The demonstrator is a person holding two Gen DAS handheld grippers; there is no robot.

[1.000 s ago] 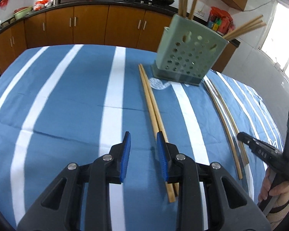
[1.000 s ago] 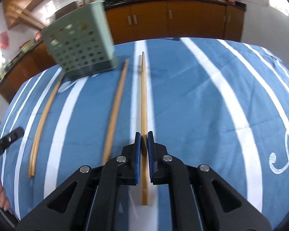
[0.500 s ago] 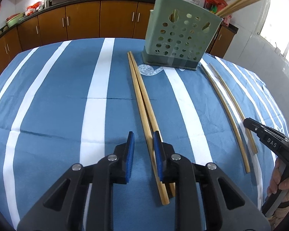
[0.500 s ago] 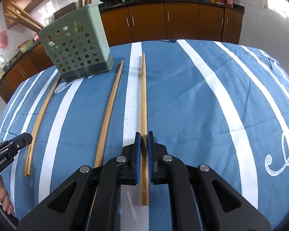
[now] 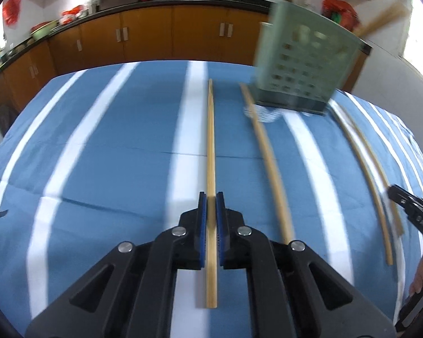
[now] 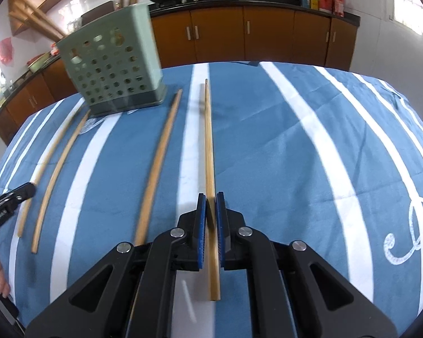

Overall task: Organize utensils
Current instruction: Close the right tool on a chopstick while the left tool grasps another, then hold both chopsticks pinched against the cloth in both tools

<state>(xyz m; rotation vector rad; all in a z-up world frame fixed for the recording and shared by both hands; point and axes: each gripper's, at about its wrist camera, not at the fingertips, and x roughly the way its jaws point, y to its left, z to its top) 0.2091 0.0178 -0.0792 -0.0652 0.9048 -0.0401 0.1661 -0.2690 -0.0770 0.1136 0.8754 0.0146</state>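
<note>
My left gripper (image 5: 211, 197) is shut on a long wooden chopstick (image 5: 210, 140) that points straight ahead over the blue striped tablecloth. My right gripper (image 6: 211, 198) is shut on another wooden chopstick (image 6: 208, 140) in the same way. A green perforated utensil holder (image 5: 304, 70) with several chopsticks standing in it sits at the far side; it also shows in the right wrist view (image 6: 112, 67). A loose chopstick (image 5: 268, 157) lies just right of the left gripper. Two more chopsticks (image 6: 53, 169) lie left of the right gripper.
The table (image 6: 324, 155) wears a blue cloth with white stripes. Wooden kitchen cabinets (image 5: 143, 36) with pots on the counter run behind it. The right gripper's tip (image 5: 409, 208) shows at the right edge of the left wrist view.
My left gripper has closed on one of the paired chopsticks and drawn it apart from its mate. The right gripper stays shut on its chopstick and has risen slightly.
</note>
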